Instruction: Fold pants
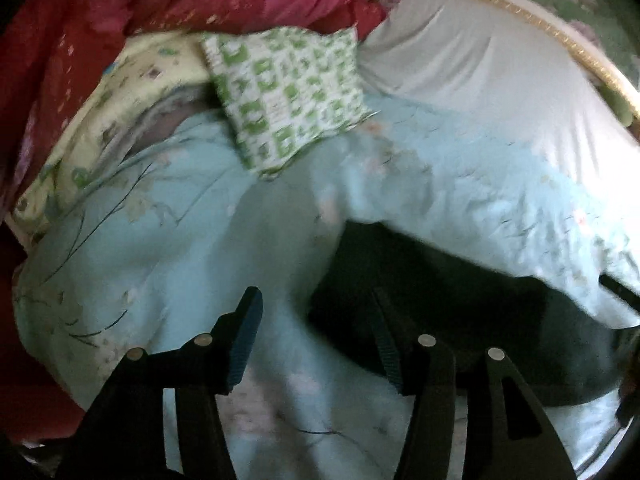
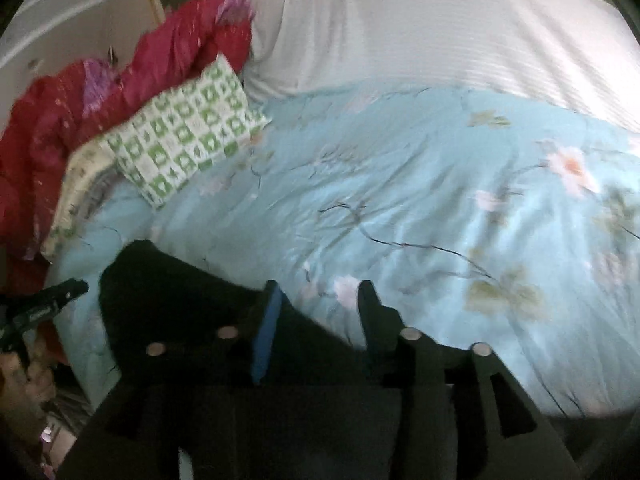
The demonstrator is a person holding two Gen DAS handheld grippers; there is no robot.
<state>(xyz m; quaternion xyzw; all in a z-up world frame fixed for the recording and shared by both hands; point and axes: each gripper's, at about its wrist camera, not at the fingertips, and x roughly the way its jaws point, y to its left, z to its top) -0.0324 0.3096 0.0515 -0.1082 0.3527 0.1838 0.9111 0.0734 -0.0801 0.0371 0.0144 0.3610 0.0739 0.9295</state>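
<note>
The black pants [image 1: 460, 300] lie as a dark heap on the light blue floral quilt [image 1: 180, 240], right of centre in the left wrist view. My left gripper [image 1: 316, 312] is open and empty, its right finger over the pants' left edge. In the right wrist view the pants [image 2: 180, 300] lie at lower left on the quilt [image 2: 440, 180]. My right gripper [image 2: 320, 300] is open, its left finger over the pants and its right finger over bare quilt. The left gripper [image 2: 60, 292] shows at the far left there.
A green and white patterned pillow [image 1: 288, 96] [image 2: 188, 140] lies beyond the pants. A red floral blanket [image 1: 180, 4] [image 2: 120, 76] is bunched behind it. A white sheet [image 1: 480, 72] [image 2: 440, 32] covers the far bed, edged by a gold-trimmed headboard [image 1: 520, 16].
</note>
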